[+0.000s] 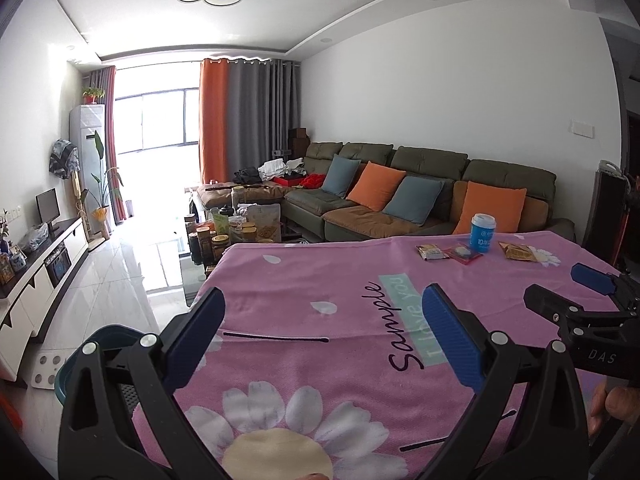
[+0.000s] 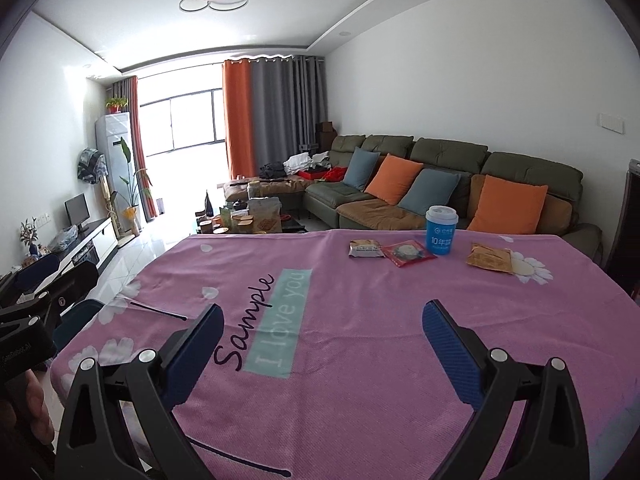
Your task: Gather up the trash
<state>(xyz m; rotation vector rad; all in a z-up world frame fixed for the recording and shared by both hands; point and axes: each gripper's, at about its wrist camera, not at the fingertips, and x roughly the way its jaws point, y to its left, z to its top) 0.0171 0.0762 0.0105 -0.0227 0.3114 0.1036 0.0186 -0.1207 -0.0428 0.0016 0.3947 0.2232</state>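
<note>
Trash lies well beyond both wide-open, empty grippers, the right gripper (image 2: pixel 322 350) and left gripper (image 1: pixel 322 334) held low over the near tabletop (image 2: pixel 360 360) apparently for approach: three wrappers (image 2: pixel 366 249) flanking a blue cup (image 2: pixel 440 231) at the far edge, nearer the right.

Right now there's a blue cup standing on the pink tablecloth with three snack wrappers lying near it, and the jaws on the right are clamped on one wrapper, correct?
Not quite. The right gripper has open, empty jaws. The right wrist view shows the blue cup standing on the pink tablecloth, three snack wrappers near it.
</note>
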